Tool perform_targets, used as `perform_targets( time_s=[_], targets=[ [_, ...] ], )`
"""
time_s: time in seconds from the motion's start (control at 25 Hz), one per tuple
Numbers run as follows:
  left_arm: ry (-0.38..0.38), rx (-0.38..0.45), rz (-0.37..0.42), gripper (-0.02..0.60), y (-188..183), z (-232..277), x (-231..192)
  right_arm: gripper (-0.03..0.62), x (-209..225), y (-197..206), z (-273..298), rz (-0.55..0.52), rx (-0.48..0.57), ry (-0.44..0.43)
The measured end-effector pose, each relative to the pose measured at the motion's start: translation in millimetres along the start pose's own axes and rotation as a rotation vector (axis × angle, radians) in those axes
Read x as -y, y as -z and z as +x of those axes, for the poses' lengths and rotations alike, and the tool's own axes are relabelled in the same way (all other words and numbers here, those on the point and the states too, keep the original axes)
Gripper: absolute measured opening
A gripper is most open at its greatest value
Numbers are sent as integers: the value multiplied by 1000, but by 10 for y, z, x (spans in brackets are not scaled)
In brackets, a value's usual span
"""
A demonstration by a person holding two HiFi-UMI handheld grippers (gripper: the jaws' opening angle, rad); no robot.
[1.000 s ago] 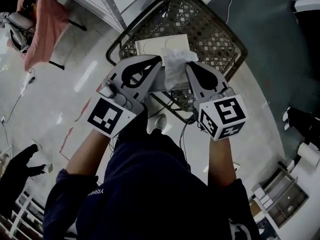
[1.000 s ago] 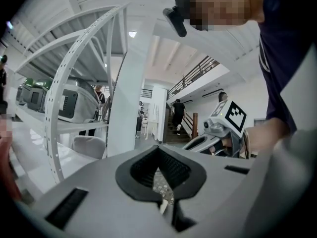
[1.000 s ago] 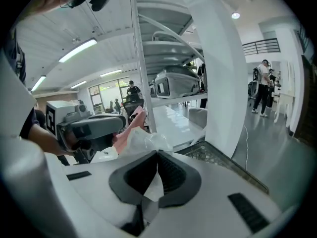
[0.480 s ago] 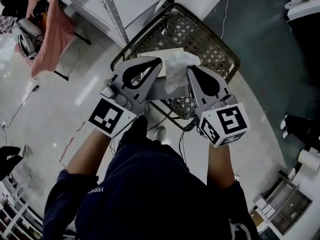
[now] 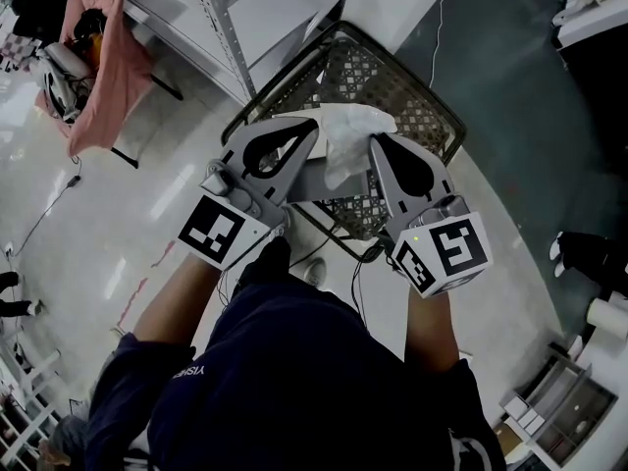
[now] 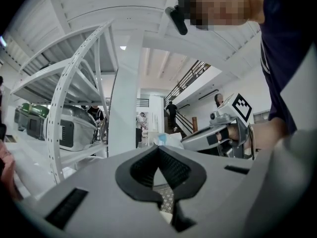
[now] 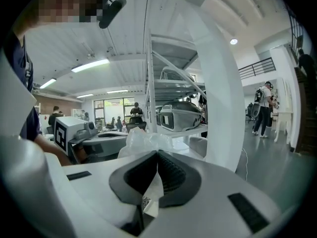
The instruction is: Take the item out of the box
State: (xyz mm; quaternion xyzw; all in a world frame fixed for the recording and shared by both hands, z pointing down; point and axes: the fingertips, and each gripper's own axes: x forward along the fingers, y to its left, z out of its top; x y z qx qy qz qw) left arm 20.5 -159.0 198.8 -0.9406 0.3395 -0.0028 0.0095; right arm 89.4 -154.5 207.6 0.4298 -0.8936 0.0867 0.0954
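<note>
In the head view my left gripper [image 5: 312, 130] and right gripper [image 5: 375, 143] are held side by side above a dark wire basket [image 5: 412, 86]. The right one is shut on a crinkled white plastic-wrapped item [image 5: 353, 130]; a thin fold of that wrap [image 7: 143, 138] runs between its pads [image 7: 168, 175]. A flat white box [image 5: 316, 179] hangs between the two grippers. The left gripper [image 6: 159, 155] looks shut, its tip on the box's edge; the contact itself is hidden. The right gripper [image 6: 218, 130] shows in the left gripper view.
White metal shelving [image 5: 226, 27] stands beyond the basket, and one of its posts [image 7: 218, 93] rises close in front of the right gripper. A pink cloth [image 5: 98, 57] hangs at far left. Cables trail on the glossy floor. People stand in the background.
Both grippers have risen together with the box and the wrapped item. The basket now lies further below them, and the item sits higher against its rim.
</note>
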Motion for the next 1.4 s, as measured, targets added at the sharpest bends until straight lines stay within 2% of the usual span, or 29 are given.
perform_targets(
  time_s=[1.4],
  targets=[
    [11,3,-2,5,18,65,24,26,19,-18,-40,20,11,6]
  ],
)
